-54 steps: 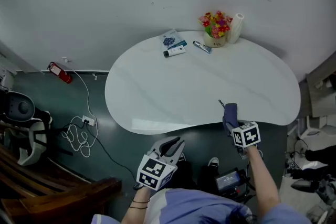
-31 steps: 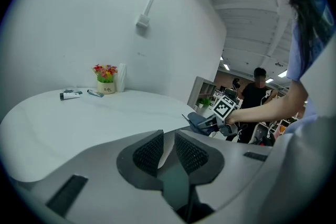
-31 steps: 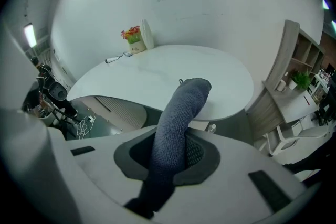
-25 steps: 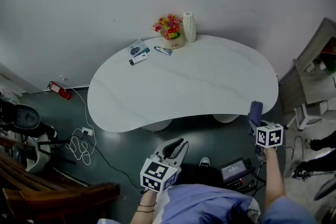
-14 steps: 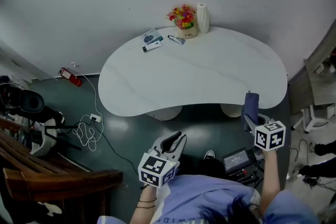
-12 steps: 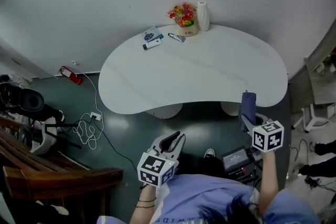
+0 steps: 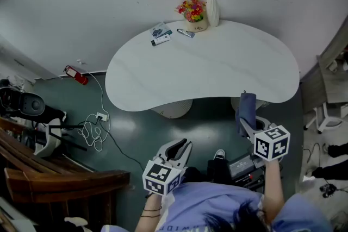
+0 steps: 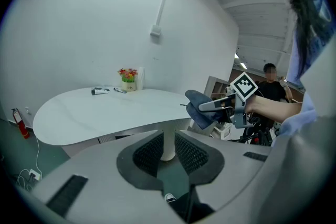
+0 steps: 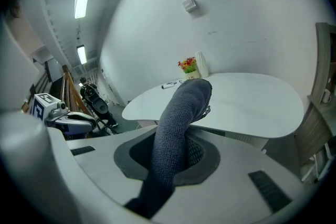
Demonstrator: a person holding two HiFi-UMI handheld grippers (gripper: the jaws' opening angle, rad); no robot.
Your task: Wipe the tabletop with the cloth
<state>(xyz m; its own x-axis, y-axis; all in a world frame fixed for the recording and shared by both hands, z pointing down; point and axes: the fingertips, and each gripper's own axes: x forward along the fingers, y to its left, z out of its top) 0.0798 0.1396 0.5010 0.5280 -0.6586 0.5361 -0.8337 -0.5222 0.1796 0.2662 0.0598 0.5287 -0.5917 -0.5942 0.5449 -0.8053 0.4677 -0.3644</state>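
Just off the tabletop (image 7: 201, 70), right gripper (image 7: 246, 119) pinches cloth (image 7: 247, 105), left gripper (image 7: 178, 148) gapes empty; flowers (image 7: 192, 9) at far edge

a pot of flowers (image 7: 193, 12) stands beside a white cylinder (image 7: 212, 4), a packet (image 7: 160, 30), a white tube (image 7: 161, 39) and a smaller tube (image 7: 185, 33) lie near them, and a red fire extinguisher (image 7: 76, 75) and coiled white cable (image 7: 89, 133) lie on the floor (image 7: 136, 136).

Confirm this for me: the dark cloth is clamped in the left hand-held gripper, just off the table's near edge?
Wrong gripper: the right gripper view shows the cloth clamped in the right hand-held gripper, just off the table's near edge.
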